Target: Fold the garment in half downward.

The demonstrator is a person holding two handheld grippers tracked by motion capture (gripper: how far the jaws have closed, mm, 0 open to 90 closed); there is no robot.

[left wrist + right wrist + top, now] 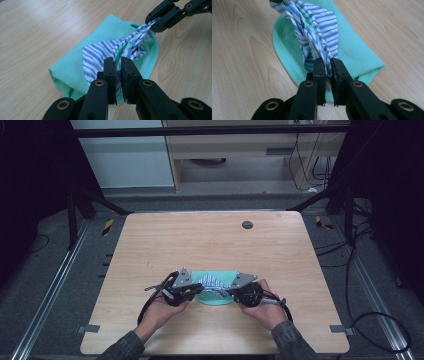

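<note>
nearest the table's front edge, 2 forearms are being brought in from below, and the left gripper (186, 290) and right gripper (243, 289) are being held close together over the near middle of the table (150, 245). in the left gripper view, the jaws are being kept narrow, pinched on one end of a blue-and-white striped cloth (100, 53); in the right gripper view, the jaws are likewise being pressed nearly together on the other end of it. the striped cloth is being stretched in a bunched ridge between the 2 grippers, just above a folded green waffle towel (72, 67) that is lying flat on the wood beneath it. farther off, a small dark round disc (247, 224) is being left untouched near the far edge.

the step in hand is judged to be the spreading or folding of the striped cloth over the towel. the next move is judged to call for both grips being kept firm while the ends are being drawn apart evenly, so that the bunched middle is being flattened without the towel being dragged.
</note>
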